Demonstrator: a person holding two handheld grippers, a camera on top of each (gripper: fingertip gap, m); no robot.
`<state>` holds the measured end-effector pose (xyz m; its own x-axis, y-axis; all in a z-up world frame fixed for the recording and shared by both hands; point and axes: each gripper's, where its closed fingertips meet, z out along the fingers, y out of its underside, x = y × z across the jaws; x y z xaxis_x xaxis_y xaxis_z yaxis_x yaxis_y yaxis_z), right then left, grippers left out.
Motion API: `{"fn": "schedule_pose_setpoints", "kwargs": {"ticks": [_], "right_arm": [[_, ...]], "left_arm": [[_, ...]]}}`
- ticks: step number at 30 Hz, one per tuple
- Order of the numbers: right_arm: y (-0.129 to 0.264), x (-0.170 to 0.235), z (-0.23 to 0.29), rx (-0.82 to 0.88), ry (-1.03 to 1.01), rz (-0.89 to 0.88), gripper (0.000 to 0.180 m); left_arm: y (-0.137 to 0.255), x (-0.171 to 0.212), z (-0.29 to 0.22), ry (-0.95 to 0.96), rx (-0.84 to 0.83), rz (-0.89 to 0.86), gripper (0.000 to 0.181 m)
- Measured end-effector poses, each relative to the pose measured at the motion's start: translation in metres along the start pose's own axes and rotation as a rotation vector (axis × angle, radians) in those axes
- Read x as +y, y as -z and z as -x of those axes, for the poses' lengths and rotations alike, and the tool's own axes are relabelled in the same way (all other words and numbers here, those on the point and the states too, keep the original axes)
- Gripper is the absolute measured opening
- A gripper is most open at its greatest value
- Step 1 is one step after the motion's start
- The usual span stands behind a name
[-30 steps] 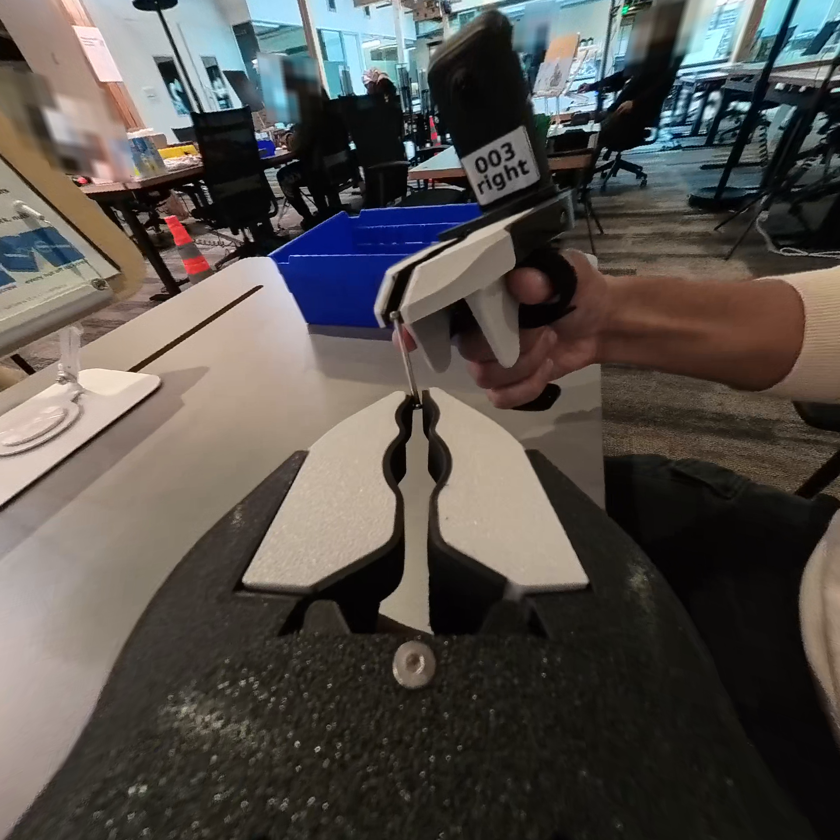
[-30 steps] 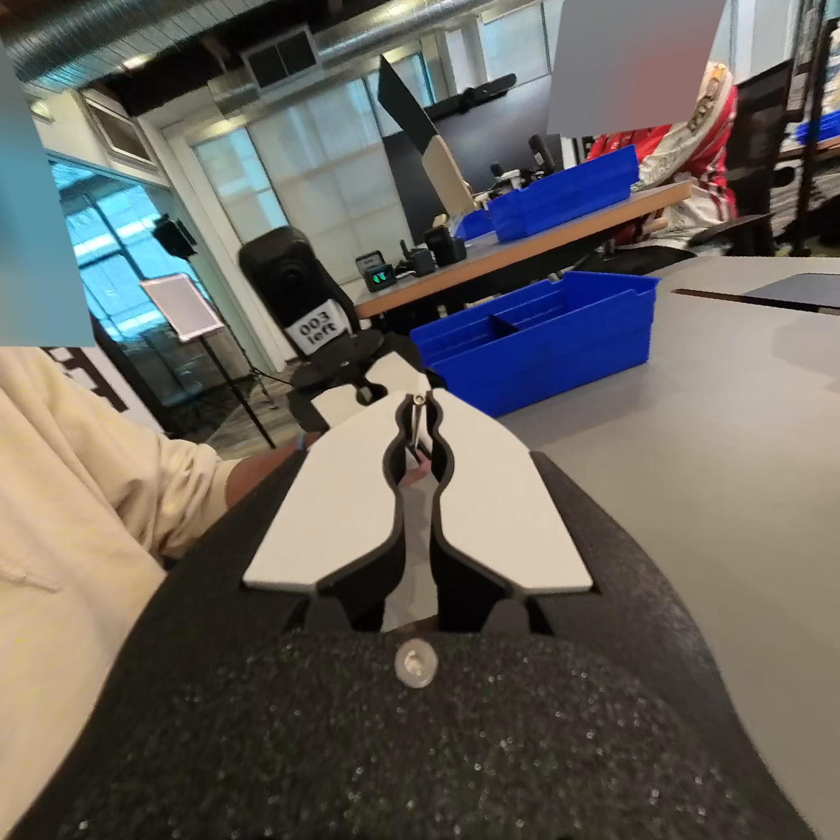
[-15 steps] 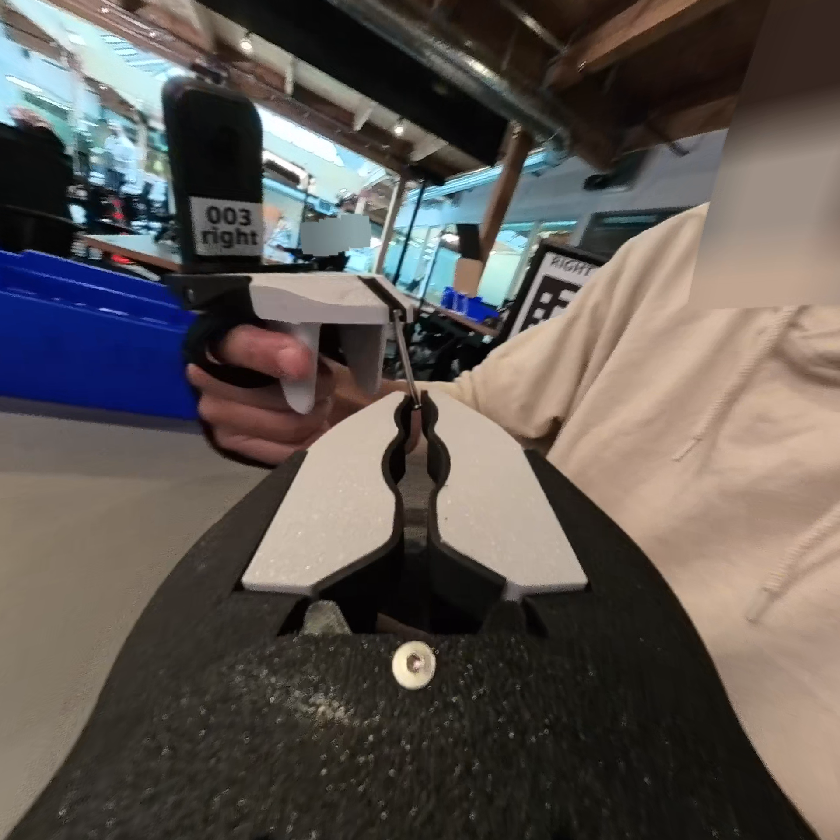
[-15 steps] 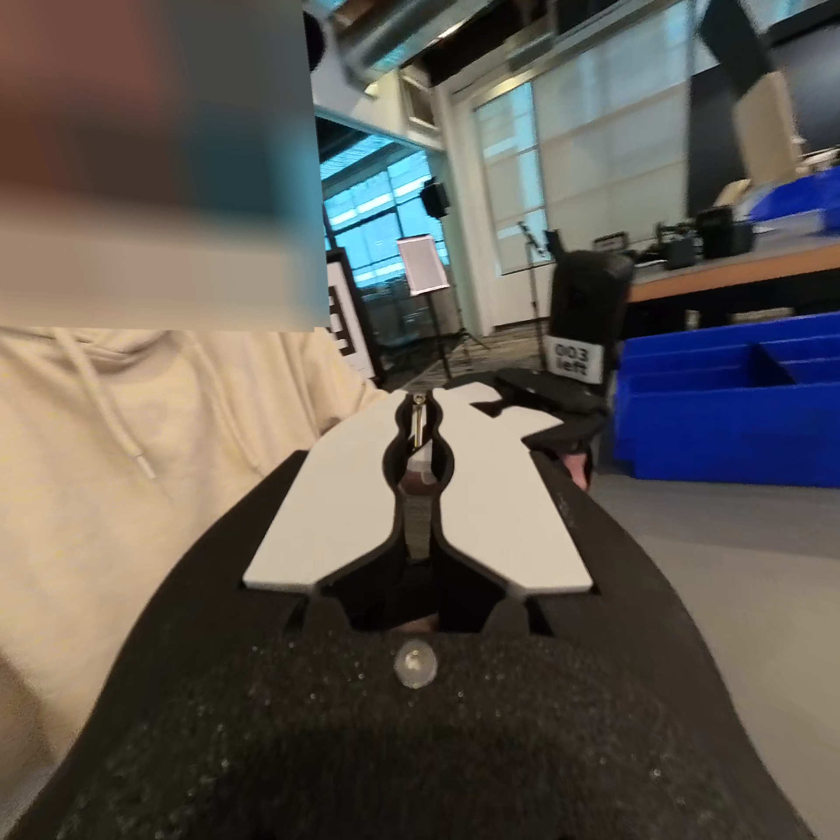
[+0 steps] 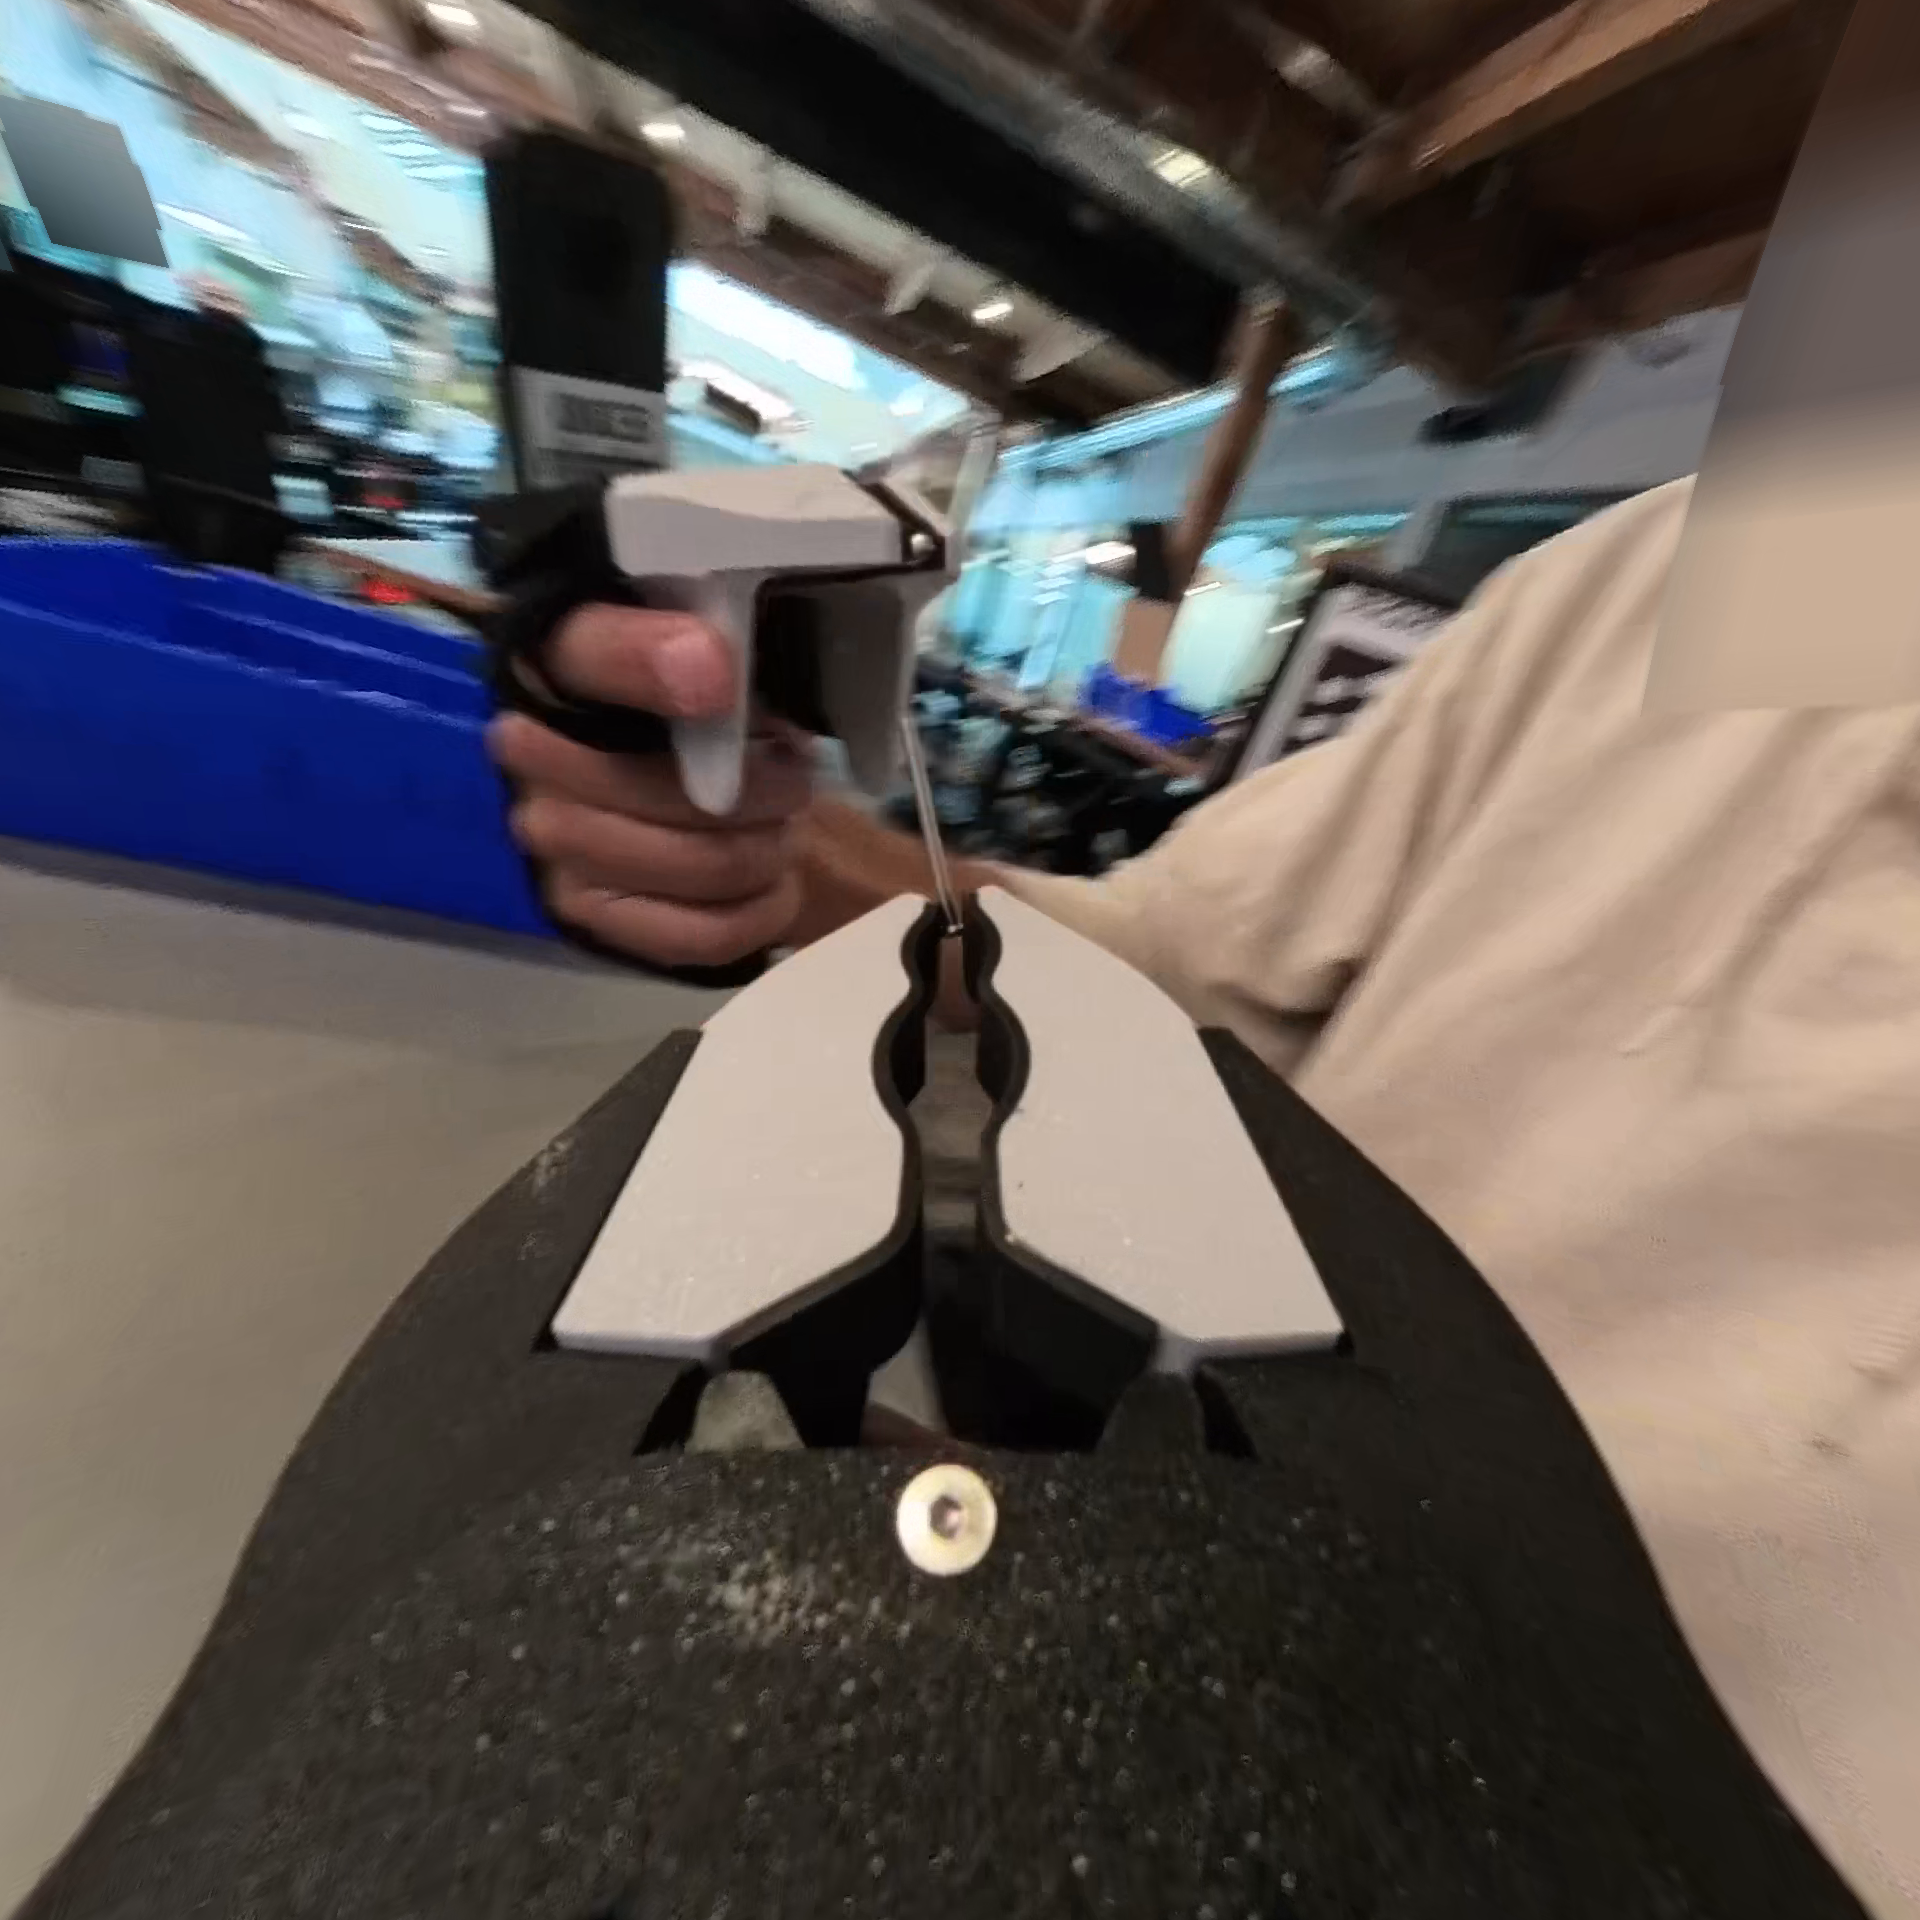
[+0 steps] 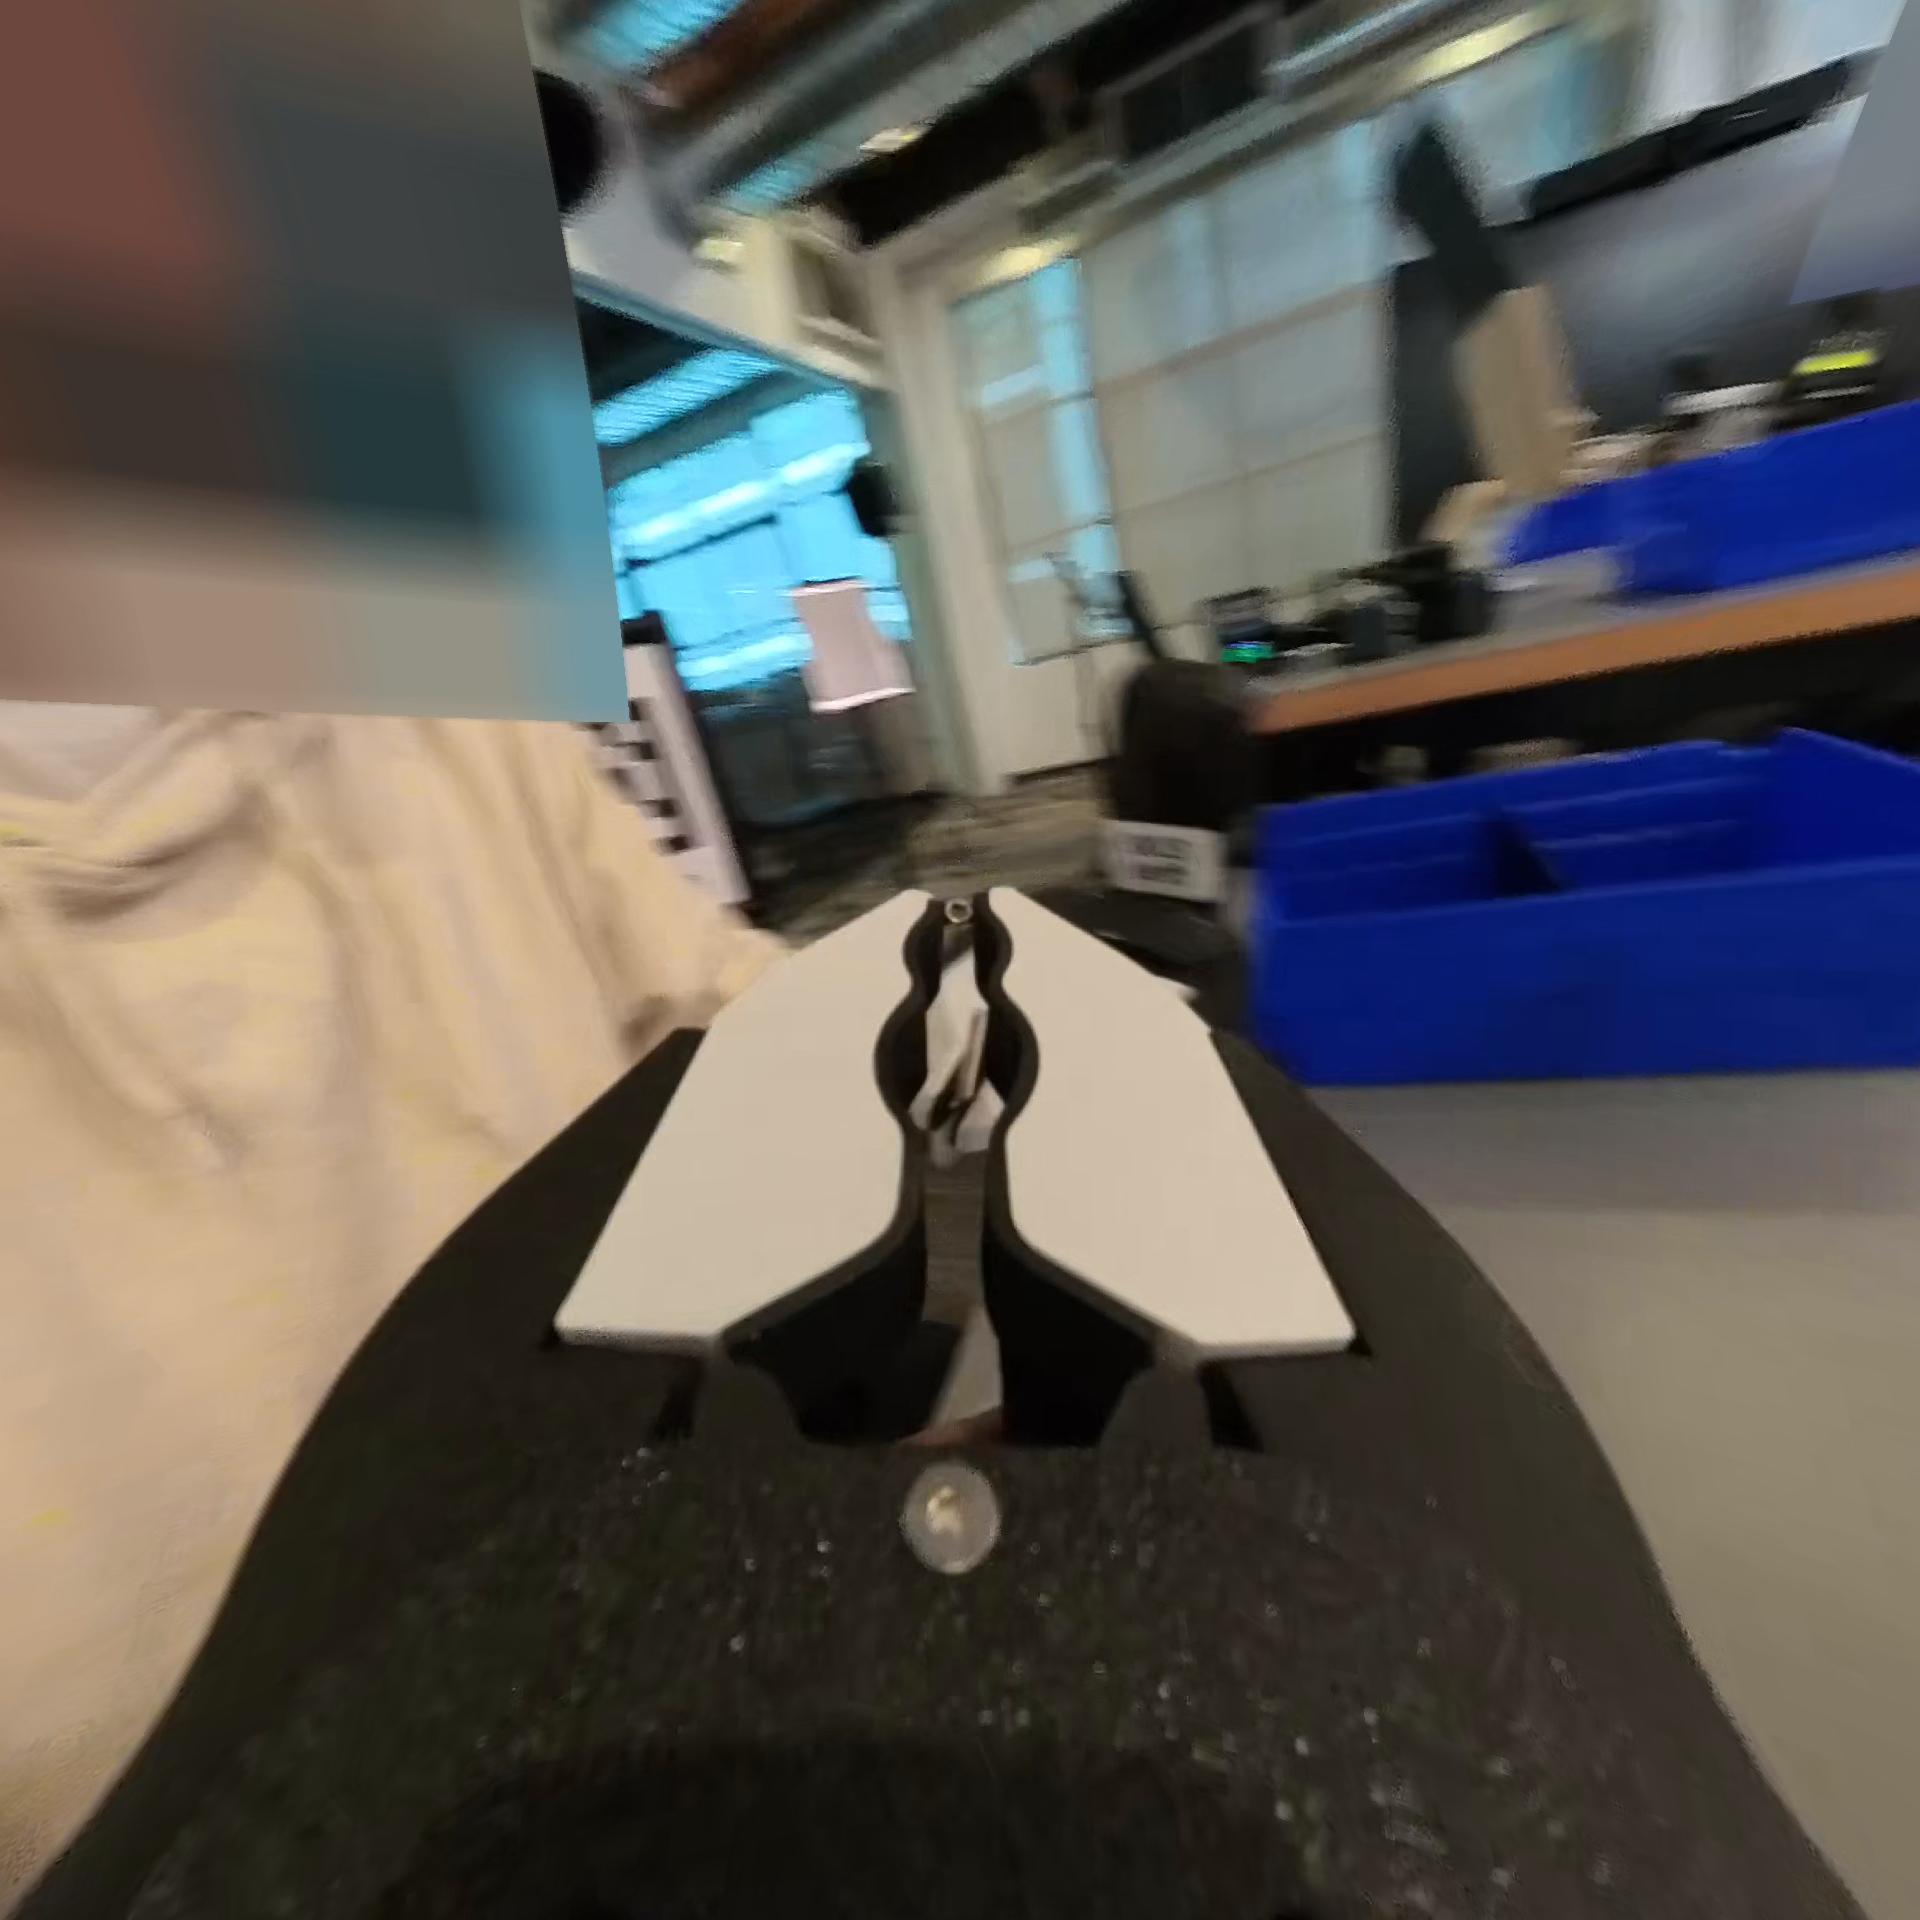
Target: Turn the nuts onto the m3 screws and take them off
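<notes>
Standing on table (image 6: 1662,1195): blue bin (image 6: 1558,935), divided, contents hidden.

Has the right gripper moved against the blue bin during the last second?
Yes. In the left wrist view the right gripper now lies right of the blue bin, toward the person's sleeve; earlier it was in front of the bin.

The left gripper (image 5: 950,914) has pale grey fingers (image 5: 769,1143) with black edges, set in a speckled black body. The thin metal screw (image 5: 928,821) is shiny silver, and the big plastic bin (image 5: 239,727) on the far left is bright blue. The person's soft sleeve (image 5: 1507,935) on the right is plain cream, and the flat table top (image 5: 260,1143) is light grey.
</notes>
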<state>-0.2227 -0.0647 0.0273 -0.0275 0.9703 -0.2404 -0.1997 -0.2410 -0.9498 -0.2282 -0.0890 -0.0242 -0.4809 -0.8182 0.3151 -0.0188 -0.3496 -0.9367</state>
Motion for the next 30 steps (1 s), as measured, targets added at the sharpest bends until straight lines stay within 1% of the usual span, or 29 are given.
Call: {"fn": "schedule_pose_setpoints", "kwargs": {"ticks": [3, 5, 6, 7, 9, 14, 16, 20, 22, 30], "right_arm": [[0.014, 0.013, -0.025, 0.288, 0.019, 0.04, 0.005], [0.018, 0.021, -0.025, 0.389, 0.039, 0.052, 0.005], [0.023, 0.025, -0.031, 0.485, 0.07, 0.07, 0.005], [0.025, 0.031, -0.033, 0.544, 0.098, 0.096, 0.005], [0.029, 0.033, -0.036, 0.655, 0.162, 0.096, 0.005], [0.023, 0.037, -0.027, 0.643, 0.17, 0.099, 0.005], [0.018, 0.037, -0.022, 0.587, 0.154, 0.092, 0.005], [0.011, 0.038, -0.022, 0.554, 0.16, 0.104, 0.005], [0.008, 0.04, -0.022, 0.536, 0.153, 0.126, 0.005], [0.005, 0.038, -0.019, 0.492, 0.142, 0.116, 0.005]], "left_arm": [[0.009, 0.005, 0.027, -0.172, -0.276, 0.077, 0.004], [0.015, 0.006, 0.041, -0.277, -0.42, 0.123, 0.004], [0.018, 0.008, 0.047, -0.328, -0.481, 0.157, 0.004], [0.019, 0.011, 0.05, -0.37, -0.513, 0.191, 0.004], [0.016, 0.013, 0.047, -0.385, -0.508, 0.206, 0.004], [0.012, 0.015, 0.043, -0.353, -0.462, 0.188, 0.004], [0.011, 0.016, 0.04, -0.35, -0.442, 0.186, 0.004], [0.009, 0.018, 0.036, -0.343, -0.407, 0.197, 0.004], [0.009, 0.017, 0.034, -0.348, -0.4, 0.193, 0.004], [0.009, 0.013, 0.028, -0.361, -0.387, 0.186, 0.004]]}}
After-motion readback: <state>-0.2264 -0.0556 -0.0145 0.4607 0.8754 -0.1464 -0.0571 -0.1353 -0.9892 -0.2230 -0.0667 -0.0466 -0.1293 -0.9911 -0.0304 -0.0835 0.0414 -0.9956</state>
